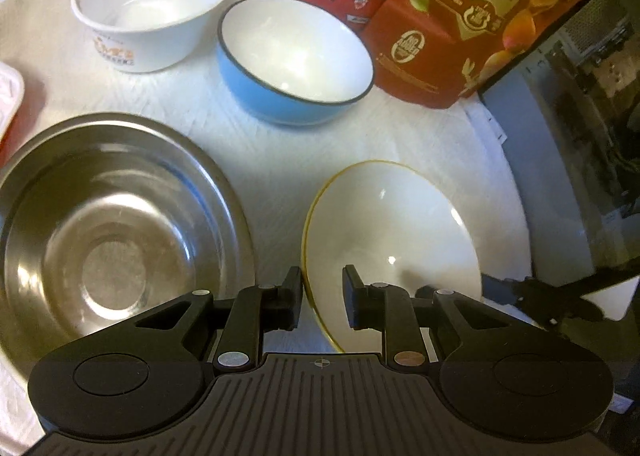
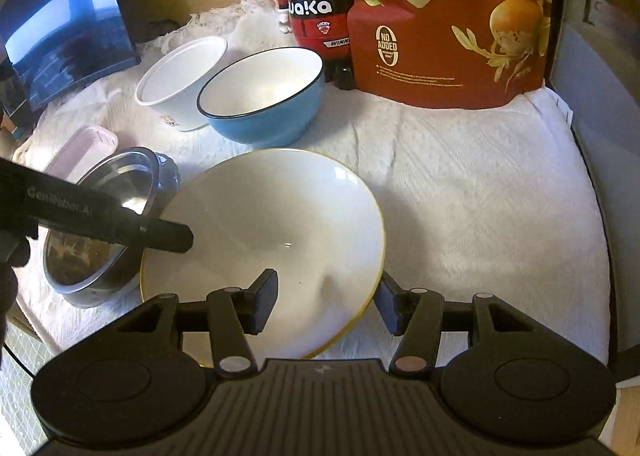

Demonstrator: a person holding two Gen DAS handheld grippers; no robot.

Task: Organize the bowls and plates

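Observation:
A white bowl with a yellow rim (image 1: pixel 392 223) (image 2: pixel 272 207) hangs tilted over the white cloth. My left gripper (image 1: pixel 322 296) is shut on its left rim; one of its fingers (image 2: pixel 168 234) reaches over that rim in the right wrist view. My right gripper (image 2: pixel 326 300) is open and straddles the bowl's right rim, one pad inside and one outside, without pressing. A steel bowl (image 1: pixel 116 240) (image 2: pixel 92 268) sits to the left. Farther back stand a blue bowl (image 1: pixel 296 55) (image 2: pixel 264 95) and a white paper bowl (image 1: pixel 152 3) (image 2: pixel 180 71).
A red quail-egg bag (image 1: pixel 472 15) (image 2: pixel 440 15) and a dog figurine (image 2: pixel 312 3) stand at the back. A pink lidded box (image 2: pixel 84 151) lies behind the steel bowl, a dark screen (image 2: pixel 68 39) at far left. The table edge (image 2: pixel 596 215) runs down the right.

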